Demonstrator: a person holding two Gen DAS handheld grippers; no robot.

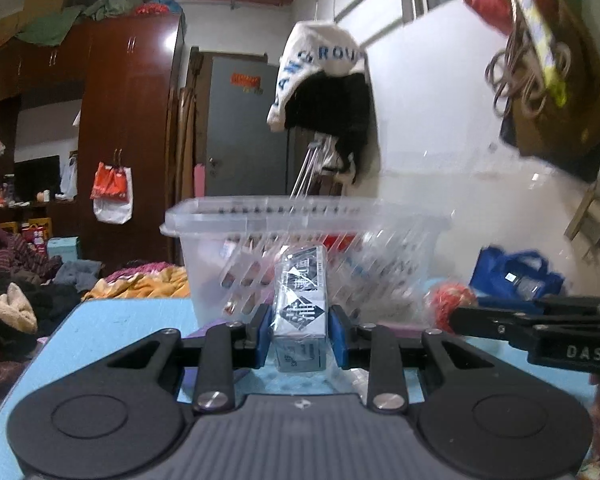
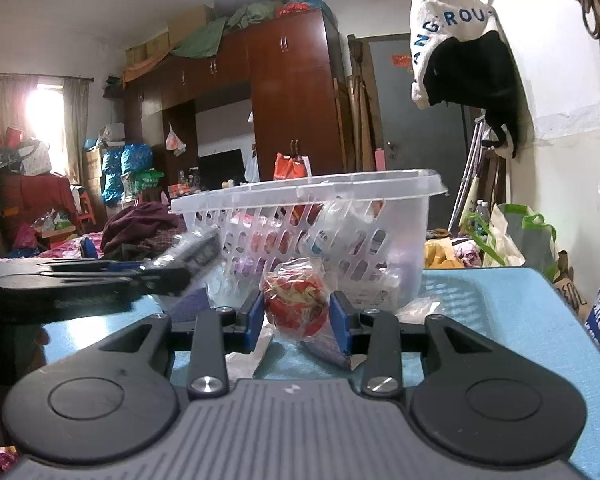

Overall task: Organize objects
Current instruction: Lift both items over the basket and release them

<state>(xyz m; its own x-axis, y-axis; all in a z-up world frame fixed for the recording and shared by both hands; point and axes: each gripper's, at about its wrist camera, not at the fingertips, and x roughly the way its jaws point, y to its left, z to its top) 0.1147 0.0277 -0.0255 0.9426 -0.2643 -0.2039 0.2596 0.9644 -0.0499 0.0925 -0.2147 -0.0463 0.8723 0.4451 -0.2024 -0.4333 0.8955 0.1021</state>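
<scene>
My left gripper (image 1: 299,332) is shut on a silver box with black diamond print (image 1: 300,300), held upright just in front of a clear plastic basket (image 1: 300,216) on the blue table. My right gripper (image 2: 298,318) is shut on a red and gold snack in clear wrapping (image 2: 296,300), just above the table and near the same basket (image 2: 308,196). In the left wrist view the right gripper (image 1: 460,312) reaches in from the right with the red snack (image 1: 450,304). From the left of the right wrist view comes the left gripper (image 2: 172,270) with the blurred box (image 2: 196,250).
The basket holds several small packets. A blue bag (image 1: 516,272) stands at the table's right edge by the wall. A cap (image 1: 320,72) and dark clothes hang above. Piled clothes and bedding (image 1: 20,280) lie left of the table (image 2: 500,312).
</scene>
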